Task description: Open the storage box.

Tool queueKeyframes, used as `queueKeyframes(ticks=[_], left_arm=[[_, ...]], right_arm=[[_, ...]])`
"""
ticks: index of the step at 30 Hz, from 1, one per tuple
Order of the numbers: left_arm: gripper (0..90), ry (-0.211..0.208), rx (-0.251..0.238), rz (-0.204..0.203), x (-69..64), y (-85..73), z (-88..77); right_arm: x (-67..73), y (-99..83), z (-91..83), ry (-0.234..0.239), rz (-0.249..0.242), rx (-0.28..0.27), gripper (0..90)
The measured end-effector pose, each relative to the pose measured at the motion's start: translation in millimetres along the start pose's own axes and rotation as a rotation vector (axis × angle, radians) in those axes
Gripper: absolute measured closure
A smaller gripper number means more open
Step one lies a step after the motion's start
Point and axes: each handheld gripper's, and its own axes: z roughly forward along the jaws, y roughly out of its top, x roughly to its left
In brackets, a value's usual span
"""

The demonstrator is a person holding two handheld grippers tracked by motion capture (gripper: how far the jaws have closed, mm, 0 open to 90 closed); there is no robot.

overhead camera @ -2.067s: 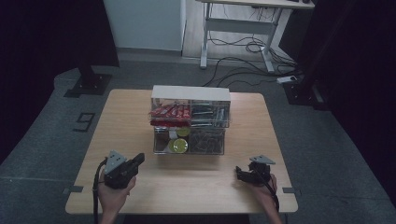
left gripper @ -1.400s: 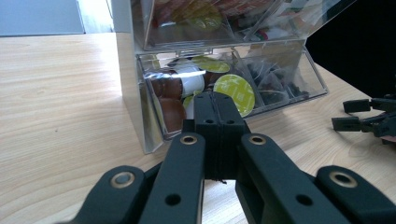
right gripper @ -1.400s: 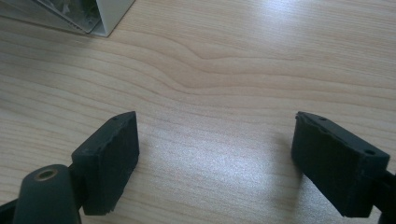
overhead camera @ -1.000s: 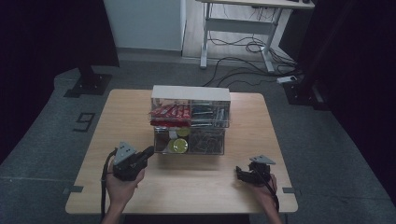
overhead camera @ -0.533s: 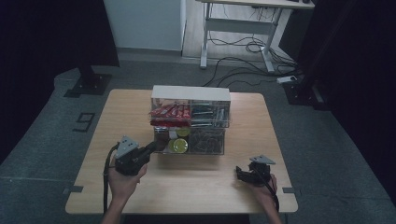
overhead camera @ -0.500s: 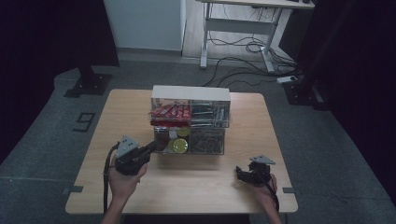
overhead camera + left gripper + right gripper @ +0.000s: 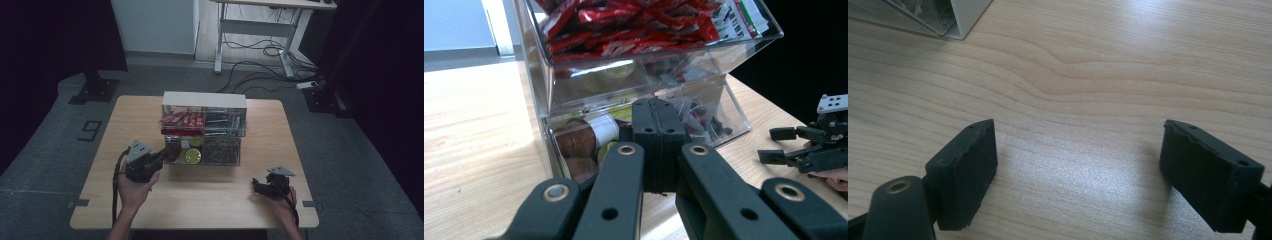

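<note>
Wooden table [image 7: 150, 115] seen from above, dim lighting. Near its middle, a clear two-tier organizer [image 7: 202, 129], far edge capped in white. Upper left bin packed with red sachets [image 7: 634, 22]; upper right bin's contents too blurred to name. Lower left drawer [image 7: 584, 142] holding brown capsules, partly hidden behind closed black jaws.

Left gripper [image 7: 161, 154] held in a hand at the organizer's near left corner, jaws pressed together with nothing between them, tips at the lower left drawer's front; actual contact hard to judge.

Right gripper [image 7: 258, 184] low over the table near its front right edge, well apart from the organizer, jaws spread wide over bare wood, holding nothing. Hand behind it mostly cut off by the frame's bottom.
</note>
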Motion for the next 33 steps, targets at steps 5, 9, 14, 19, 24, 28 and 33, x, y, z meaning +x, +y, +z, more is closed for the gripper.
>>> queueKeyframes(ticks=[5, 9, 14, 19, 24, 28, 33], left_arm=[[90.0, -0.008, -0.003, 0.006, -2.1, 6.9, -0.2], [90.0, -0.015, -0.004, 0.006, -2.7, 10.9, -0.1], [90.0, -0.024, -0.007, 0.002, -2.7, 15.3, 1.0], [90.0, -0.031, -0.009, -0.004, -1.7, 20.0, 4.0], [90.0, -0.036, -0.01, -0.008, -1.0, 24.9, 7.6], [90.0, -0.039, -0.011, -0.009, -1.2, 27.4, 9.3], [90.0, -0.042, -0.01, -0.004, -3.2, 31.1, 12.2]], right_arm=[[0.1, 0.0, 0.0, 0.0, 0.001, 0.0, 15.3], [0.0, 0.0, 0.0, 0.0, 0.0, 0.0, 15.3], [0.0, 0.0, -0.1, 0.0, -0.001, 0.001, 15.3], [0.0, 0.0, -0.1, 0.0, -0.001, 0.001, 15.3], [0.0, 0.0, -0.1, 0.0, -0.001, 0.001, 15.3], [-0.1, 0.0, 0.0, 0.0, -0.001, 0.0, 15.3], [-0.1, 0.0, 0.0, 0.0, -0.001, 0.0, 15.3]])
